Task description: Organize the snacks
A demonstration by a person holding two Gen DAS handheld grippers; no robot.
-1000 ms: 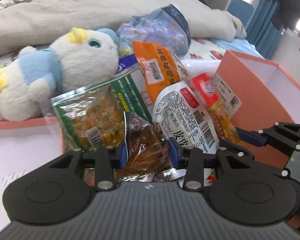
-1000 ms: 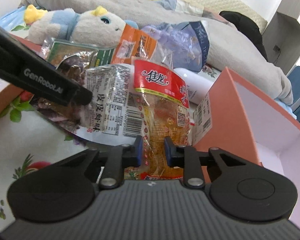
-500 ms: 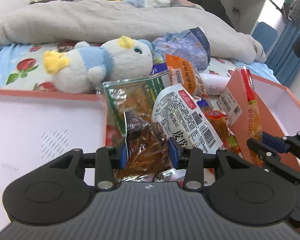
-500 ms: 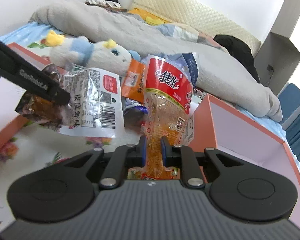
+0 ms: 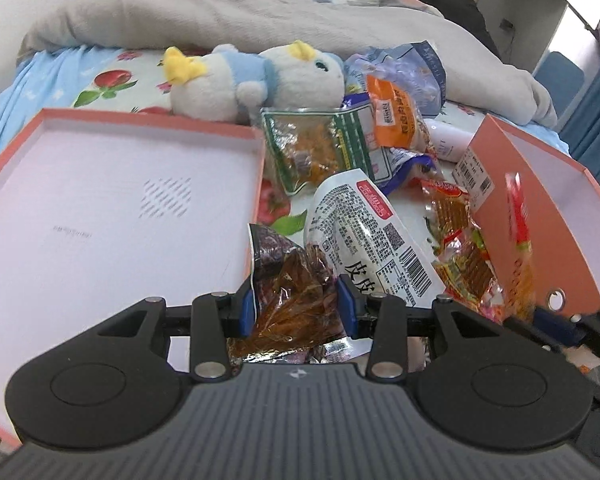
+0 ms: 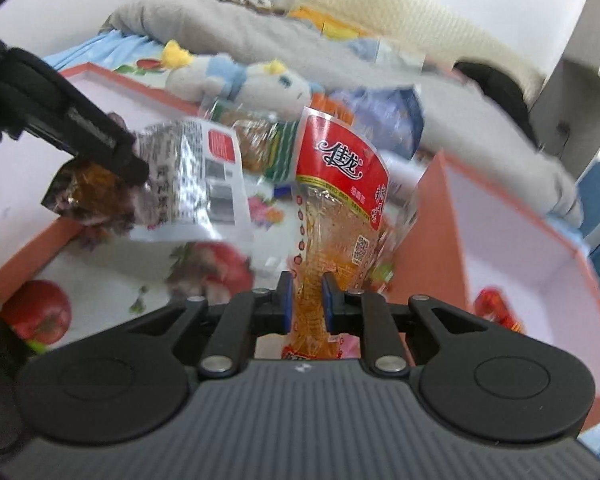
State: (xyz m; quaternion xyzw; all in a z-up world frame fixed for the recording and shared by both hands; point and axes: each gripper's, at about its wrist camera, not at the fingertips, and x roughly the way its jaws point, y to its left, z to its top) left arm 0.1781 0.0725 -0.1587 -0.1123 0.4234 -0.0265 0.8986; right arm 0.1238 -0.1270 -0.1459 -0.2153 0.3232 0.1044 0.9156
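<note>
Left gripper point(image 5: 296, 304): jaws closed on a dark, crinkled clear-film packet of brown snack point(image 5: 290, 288); a white printed pouch with a red label and barcode point(image 5: 374, 236) rides up beside it, whether clamped too I cannot tell.
Right gripper point(image 6: 307, 300): jaws pinched tight on the lower end of a tall clear packet of orange strips with a red header point(image 6: 334, 208), its long axis upright.
Containers: shallow coral-edged box lid with white interior point(image 5: 100, 208) lies just left of the left gripper; coral box with white interior point(image 6: 512, 248) stands just right of the right packet.
Deciding relation: each held snack has its nearer container on its own side, so the left load likely goes left and the right load right.
Remaining pile: green-striped packet point(image 5: 320, 148) and orange packet point(image 5: 394, 116) lie on the fruit-print sheet, near a white and blue plush toy point(image 5: 260, 76).
Change from a second ago: both grippers are higher, their packets lifted clear of the pile; right view is motion-blurred.
</note>
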